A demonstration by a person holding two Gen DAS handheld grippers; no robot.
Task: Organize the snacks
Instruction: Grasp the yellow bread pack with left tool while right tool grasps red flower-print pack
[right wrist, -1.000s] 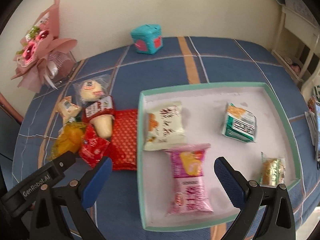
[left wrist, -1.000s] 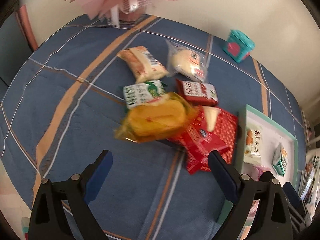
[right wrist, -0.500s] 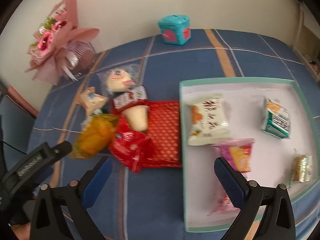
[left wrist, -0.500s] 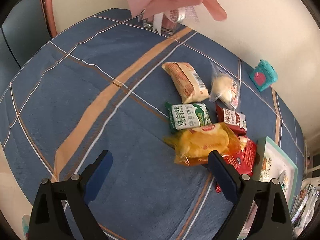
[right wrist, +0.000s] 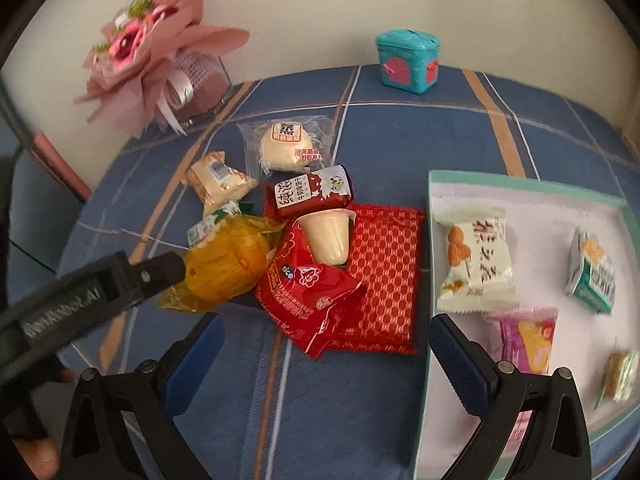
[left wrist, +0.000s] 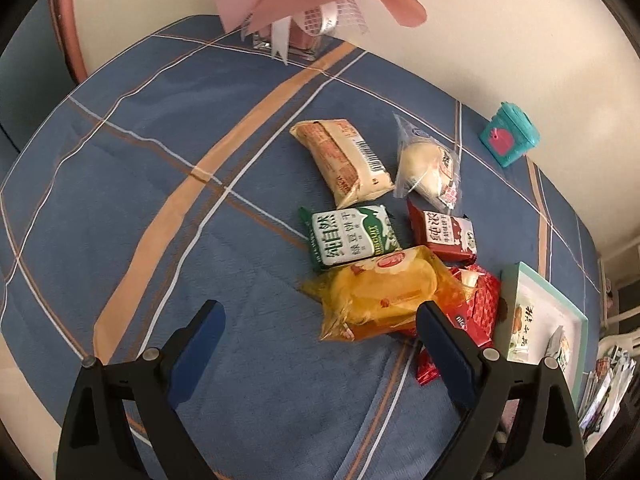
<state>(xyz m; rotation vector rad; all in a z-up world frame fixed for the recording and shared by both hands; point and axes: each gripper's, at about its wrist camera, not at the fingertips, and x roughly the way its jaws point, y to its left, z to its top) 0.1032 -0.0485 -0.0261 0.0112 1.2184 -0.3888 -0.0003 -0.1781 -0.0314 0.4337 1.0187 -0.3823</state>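
A heap of snack packets lies on the blue plaid cloth. In the left wrist view my left gripper (left wrist: 320, 340) is open above the cloth, its right finger (left wrist: 440, 340) beside the yellow packet (left wrist: 380, 296). Behind that lie a green biscuit packet (left wrist: 352, 236), a dark red packet (left wrist: 444, 232), a beige packet (left wrist: 344, 160) and a wrapped bun (left wrist: 428, 164). My right gripper (right wrist: 328, 360) is open and empty in front of the red packets (right wrist: 316, 292) and a pudding cup (right wrist: 328, 236). The teal-rimmed tray (right wrist: 520, 192) to the right holds several packets.
A pink bouquet (right wrist: 160, 60) in a clear vase stands at the back left by the wall. A teal box (right wrist: 408, 60) sits at the back. The left gripper's black finger (right wrist: 160, 272) reaches in from the left against the yellow packet (right wrist: 232, 260).
My right gripper has swung left, from over the tray to in front of the pile. The left gripper has shifted left, so the yellow packet now lies by its right finger.
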